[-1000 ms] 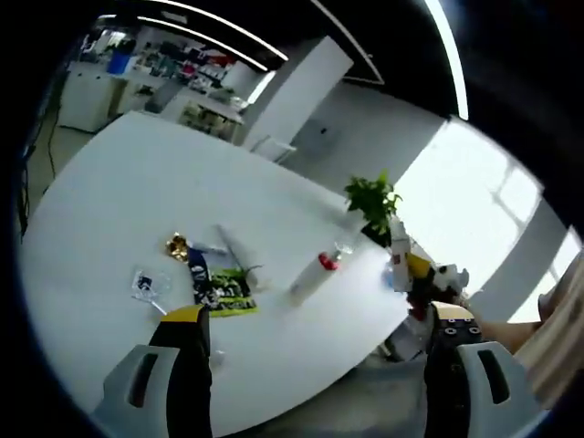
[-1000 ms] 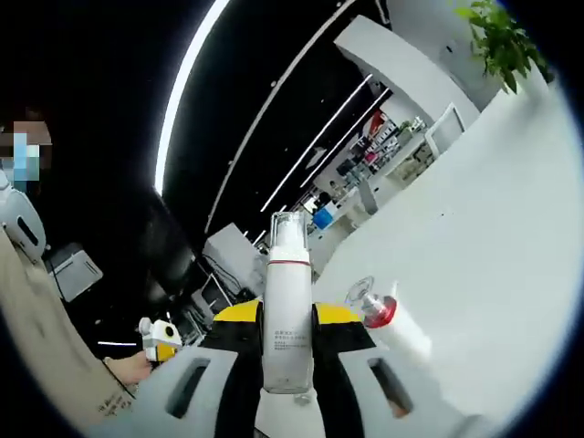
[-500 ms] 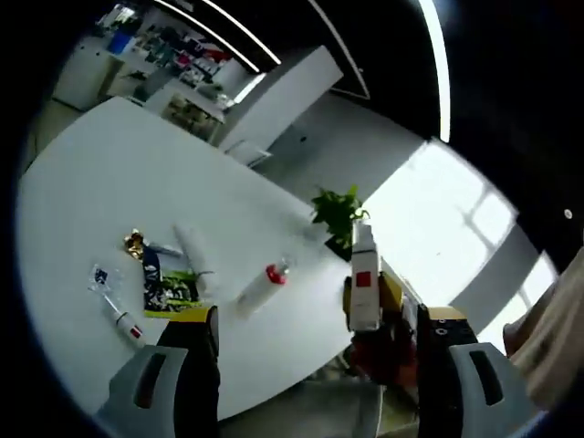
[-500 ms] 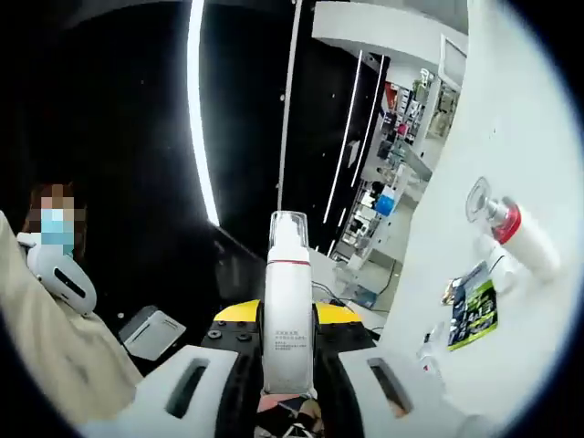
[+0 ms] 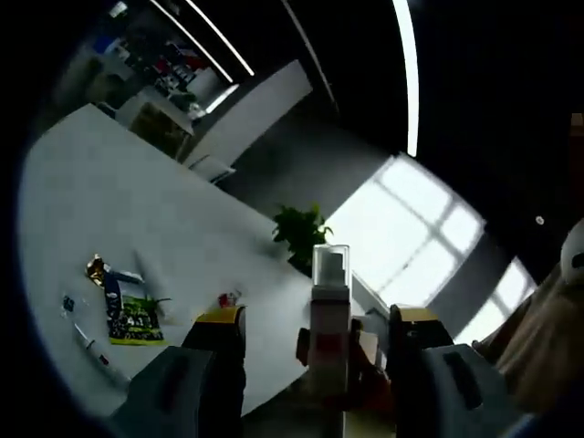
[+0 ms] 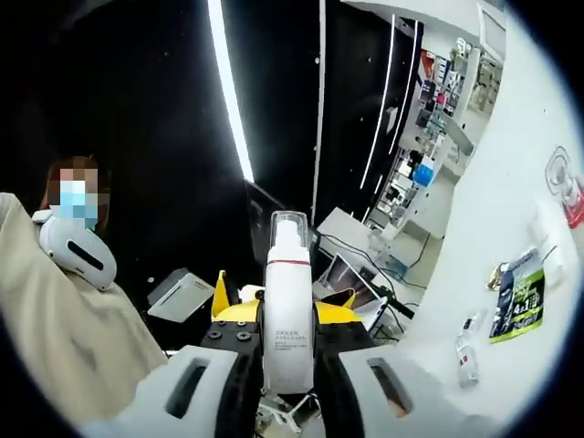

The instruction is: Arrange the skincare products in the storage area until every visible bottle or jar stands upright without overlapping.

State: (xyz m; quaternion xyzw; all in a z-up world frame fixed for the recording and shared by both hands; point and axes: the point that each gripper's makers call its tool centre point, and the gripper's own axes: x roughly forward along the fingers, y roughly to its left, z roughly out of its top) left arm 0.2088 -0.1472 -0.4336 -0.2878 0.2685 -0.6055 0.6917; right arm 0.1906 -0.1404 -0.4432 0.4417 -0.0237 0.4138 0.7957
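A white pump bottle (image 6: 288, 315) with a clear cap and a red band stands upright in my right gripper (image 6: 289, 319), whose jaws are shut on its body. In the left gripper view the same pump bottle (image 5: 328, 315) rises between the two jaws of my left gripper (image 5: 317, 318), which is open and not touching it. The right gripper (image 5: 360, 388) holds it from below. On the white table (image 5: 173, 228) a white bottle with a red cap (image 5: 227, 298) lies on its side. That red-capped bottle (image 6: 568, 187) also lies at the right edge of the right gripper view.
A green sachet (image 5: 133, 319), a gold item (image 5: 95, 267) and a small tube (image 5: 89, 345) lie on the table's left part. A potted plant (image 5: 298, 233) stands at its far edge. A person in a beige top (image 6: 64, 338) is close on the left.
Both views have swung upward and away from the table. The right gripper has carried the pump bottle in between the left gripper's open jaws.
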